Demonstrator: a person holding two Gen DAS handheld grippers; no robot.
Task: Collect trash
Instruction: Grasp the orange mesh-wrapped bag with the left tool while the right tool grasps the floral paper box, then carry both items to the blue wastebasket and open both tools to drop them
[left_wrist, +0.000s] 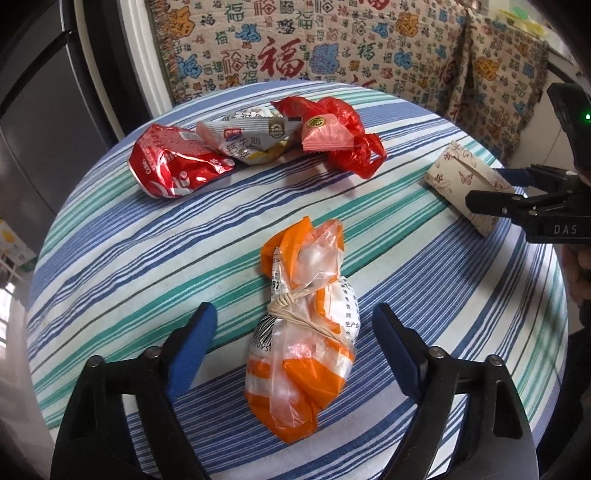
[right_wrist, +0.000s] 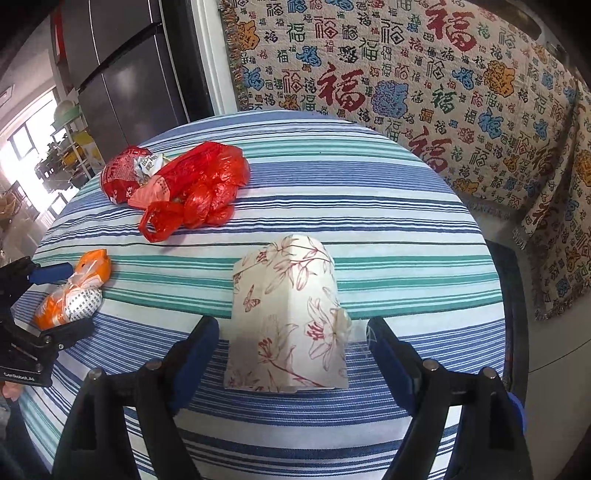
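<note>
An orange and clear plastic bag bundle (left_wrist: 303, 325), tied with string, lies on the striped table between the open fingers of my left gripper (left_wrist: 291, 325). It also shows in the right wrist view (right_wrist: 74, 291). A floral paper bag (right_wrist: 288, 317) lies flat between the open fingers of my right gripper (right_wrist: 291, 332); it also shows in the left wrist view (left_wrist: 465, 181), with the right gripper (left_wrist: 495, 188) around it. At the far side lie a crushed red can (left_wrist: 173, 166), a white snack wrapper (left_wrist: 251, 136) and a red plastic bag (left_wrist: 343, 136).
The round table (left_wrist: 406, 258) has a blue, green and white striped cloth. A sofa with a patterned throw (right_wrist: 443, 92) stands behind it. A dark fridge (right_wrist: 122, 74) stands at the back left.
</note>
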